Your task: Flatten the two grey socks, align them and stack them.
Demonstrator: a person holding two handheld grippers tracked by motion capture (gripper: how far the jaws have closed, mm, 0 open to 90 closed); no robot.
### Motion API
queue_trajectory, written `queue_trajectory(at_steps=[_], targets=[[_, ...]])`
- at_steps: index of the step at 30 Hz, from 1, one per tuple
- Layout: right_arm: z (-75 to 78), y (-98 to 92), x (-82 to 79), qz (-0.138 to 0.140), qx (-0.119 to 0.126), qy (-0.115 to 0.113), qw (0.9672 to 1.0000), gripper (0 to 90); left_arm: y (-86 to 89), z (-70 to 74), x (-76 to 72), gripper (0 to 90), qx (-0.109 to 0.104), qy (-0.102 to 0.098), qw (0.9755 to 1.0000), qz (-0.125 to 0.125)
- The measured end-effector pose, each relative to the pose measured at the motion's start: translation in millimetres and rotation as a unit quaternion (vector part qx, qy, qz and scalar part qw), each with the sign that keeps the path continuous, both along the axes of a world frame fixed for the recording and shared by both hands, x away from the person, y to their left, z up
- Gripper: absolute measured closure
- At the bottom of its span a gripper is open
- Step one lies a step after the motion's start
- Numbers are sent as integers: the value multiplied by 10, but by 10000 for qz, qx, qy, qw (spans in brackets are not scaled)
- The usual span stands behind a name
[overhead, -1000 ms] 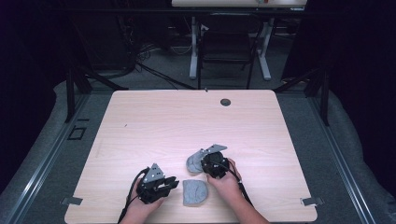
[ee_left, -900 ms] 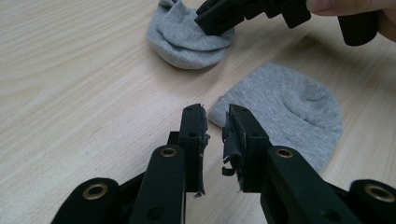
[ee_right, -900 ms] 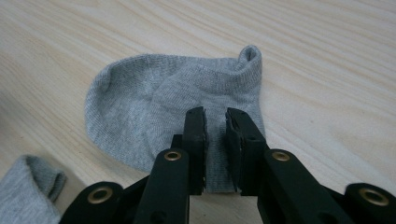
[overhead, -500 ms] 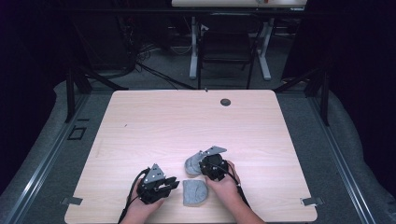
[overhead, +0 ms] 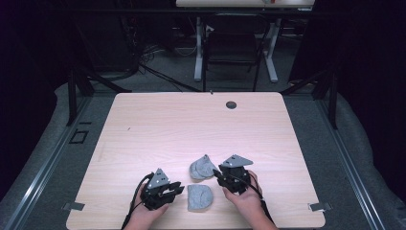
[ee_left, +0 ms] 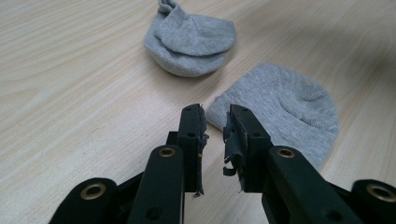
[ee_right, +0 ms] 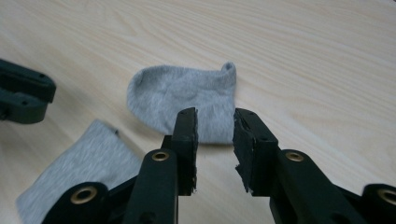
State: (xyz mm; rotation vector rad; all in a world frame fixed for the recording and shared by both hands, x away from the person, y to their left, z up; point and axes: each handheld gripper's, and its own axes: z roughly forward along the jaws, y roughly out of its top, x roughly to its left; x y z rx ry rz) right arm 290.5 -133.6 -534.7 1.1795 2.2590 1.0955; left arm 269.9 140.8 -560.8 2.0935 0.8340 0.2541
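Two grey socks lay between the grippers near the table's (overhead: 143,124) six o'clock edge, within easy reach of both. The far sock (overhead: 203,167) sat at twelve o'clock from the near sock (overhead: 199,197). The left gripper (ee_left: 215,122) and right gripper (ee_right: 214,125) each stood slightly parted, holding nothing. Against the earlier frames, hardly anything had shifted.

On my desk (overhead: 158,129) two socks lie near the front edge: the far sock (overhead: 202,167) just behind the near sock (overhead: 199,197). My left claw (overhead: 176,188) sits left of them, my right claw (overhead: 217,175) right.
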Motion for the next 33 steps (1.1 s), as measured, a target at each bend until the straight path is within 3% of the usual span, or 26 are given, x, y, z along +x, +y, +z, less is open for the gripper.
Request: queue_trajectory(at_steps=[4, 11, 19, 33], targets=[[26, -88, -142, 43, 117, 16, 9999, 684, -40, 7, -24, 736, 13, -8, 10000, -25], [35, -155, -256, 133, 31, -144, 9998, 685, -94, 8, -52, 729, 12, 11, 10000, -85], [-76, -224, -207, -2, 112, -103, 9999, 687, -227, 41, -103, 692, -64, 71, 9999, -127], [-103, -255, -193, -9, 182, -48, 9998, 690, -572, -8, -223, 634, -38, 154, 9980, -612]])
